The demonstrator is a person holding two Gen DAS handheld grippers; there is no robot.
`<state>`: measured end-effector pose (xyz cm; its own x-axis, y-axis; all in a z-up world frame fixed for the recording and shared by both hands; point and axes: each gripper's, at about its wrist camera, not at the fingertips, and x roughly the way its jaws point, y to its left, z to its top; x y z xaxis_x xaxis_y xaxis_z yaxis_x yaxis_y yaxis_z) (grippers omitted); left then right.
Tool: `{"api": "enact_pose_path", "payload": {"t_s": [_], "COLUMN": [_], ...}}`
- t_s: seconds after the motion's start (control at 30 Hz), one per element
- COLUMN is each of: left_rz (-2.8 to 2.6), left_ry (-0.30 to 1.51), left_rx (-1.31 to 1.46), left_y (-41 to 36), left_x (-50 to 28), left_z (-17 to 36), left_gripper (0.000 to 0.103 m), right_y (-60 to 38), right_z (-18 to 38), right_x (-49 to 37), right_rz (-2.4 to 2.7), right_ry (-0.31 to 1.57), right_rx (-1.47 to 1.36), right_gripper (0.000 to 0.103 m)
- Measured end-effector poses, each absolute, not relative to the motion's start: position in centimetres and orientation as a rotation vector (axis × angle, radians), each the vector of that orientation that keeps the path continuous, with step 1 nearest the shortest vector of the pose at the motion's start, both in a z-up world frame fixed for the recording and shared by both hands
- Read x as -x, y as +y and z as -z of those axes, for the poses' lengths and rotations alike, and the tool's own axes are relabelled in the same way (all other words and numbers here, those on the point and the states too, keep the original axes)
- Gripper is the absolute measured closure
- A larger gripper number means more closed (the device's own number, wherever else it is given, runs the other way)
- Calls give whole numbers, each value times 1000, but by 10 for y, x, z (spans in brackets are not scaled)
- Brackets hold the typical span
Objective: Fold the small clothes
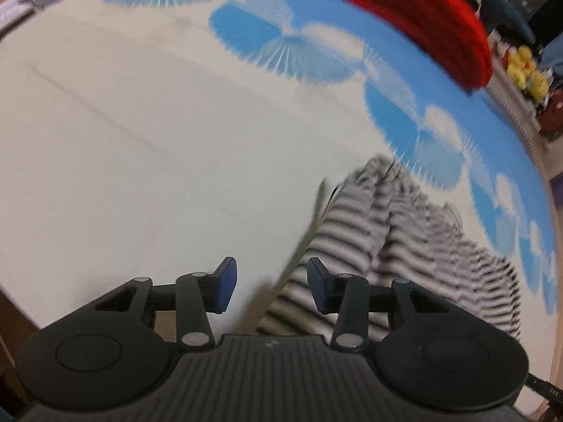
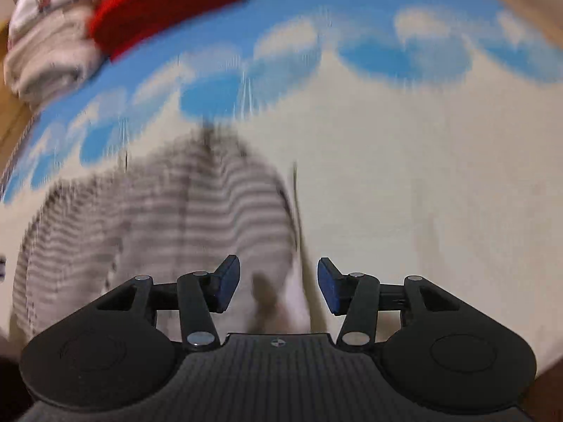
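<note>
A small grey-and-white striped garment (image 1: 387, 239) lies rumpled on a cream mat with a blue cloud border (image 1: 140, 123). In the left wrist view it spreads to the lower right, and its left edge runs under my left gripper (image 1: 272, 286), which stands open with nothing pressed between the blue pads. In the right wrist view the striped garment (image 2: 158, 211) fills the lower left and is blurred. Its right edge passes beneath my right gripper (image 2: 278, 288), also open, with no cloth pinched. The mat (image 2: 422, 176) is bare to the right.
A folded red knit cloth (image 1: 429, 24) sits at the mat's far edge, also seen as the red cloth (image 2: 169, 3) next to stacked beige towels (image 2: 45, 56). Yellow toy ducks (image 1: 527, 70) stand beyond the mat at right. A brown floor borders the mat.
</note>
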<state>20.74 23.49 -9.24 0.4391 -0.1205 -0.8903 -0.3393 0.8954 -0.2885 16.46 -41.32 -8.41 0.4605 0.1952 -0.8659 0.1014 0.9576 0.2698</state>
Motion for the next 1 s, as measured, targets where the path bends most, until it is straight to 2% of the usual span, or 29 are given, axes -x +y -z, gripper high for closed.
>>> {"api": "enact_pose_path", "payload": {"t_s": [0.2,0.37,0.4,0.43,0.47,0.5,0.7,0.77,0.87,0.97,1.0], "left_rz": [-17,-27,-18,-4,15,45,-7,-14,-15,-18,-22], "left_ry": [1234,1278,1284,1290,1291,1286,1038,1107,1303,1339,1330], "left_rx": [386,335,336,335,333,335,594,513,348,265,268], "left_y": [215,207,206,208,209,207,261,258,238,226,225], "left_x": [-208,-207,-207,-207,-206,-207,-184,-184,-190,-191,-192], "left_z": [109,119,120,122,121,119,83,89,117,121,118], "left_gripper": [47,47,49,49,64,97,98,98,97,96,92], "right_y": [-407,-390,-388,-389,-392,-398,-450,-454,-448,-435,-434], "right_z": [102,112,112,111,109,104,64,74,105,115,115], "right_x": [-162,-167,-168,-169,-169,-169,-148,-145,-147,-148,-149], "right_rz": [-70,-110,-110,-106,-105,-103,-114,-76,-35,-37,-31], "right_ry": [1180,1218,1218,1207,1193,1166,892,961,1173,1229,1229], "right_rx": [-258,-171,-157,-155,-176,-217,-508,-457,-362,-277,-266], "right_gripper": [52,52,54,67,77,92,95,96,96,96,95]}}
